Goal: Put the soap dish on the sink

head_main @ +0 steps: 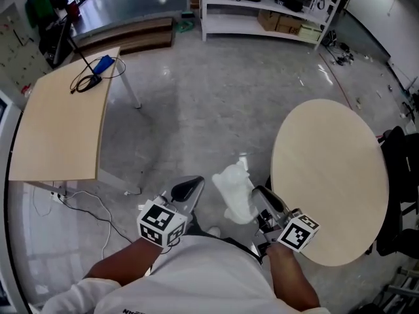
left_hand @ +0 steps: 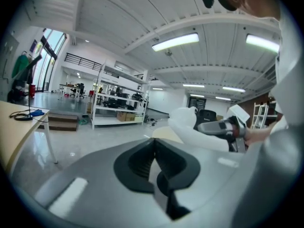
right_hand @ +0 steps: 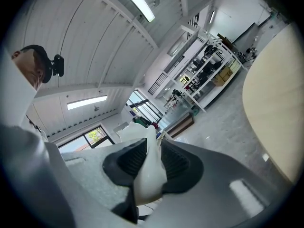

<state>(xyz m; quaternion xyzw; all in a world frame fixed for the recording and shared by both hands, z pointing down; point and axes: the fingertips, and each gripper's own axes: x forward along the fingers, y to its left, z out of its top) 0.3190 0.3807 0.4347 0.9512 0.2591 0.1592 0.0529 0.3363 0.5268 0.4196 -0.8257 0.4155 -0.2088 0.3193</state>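
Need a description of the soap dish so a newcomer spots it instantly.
Find the round wooden table on the right of the head view; the right gripper sits at its left edge. The soap dish is the white moulded piece clamped in that gripper, the only white thing held; the left gripper is empty.

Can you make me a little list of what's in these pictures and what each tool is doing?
right tool: shut on the white soap dish
left tool: shut, nothing in it
round table: on the right, next to the right tool
rectangular table: on the left, with a black cable on it
shelves: far side of the room
sink: not in any view
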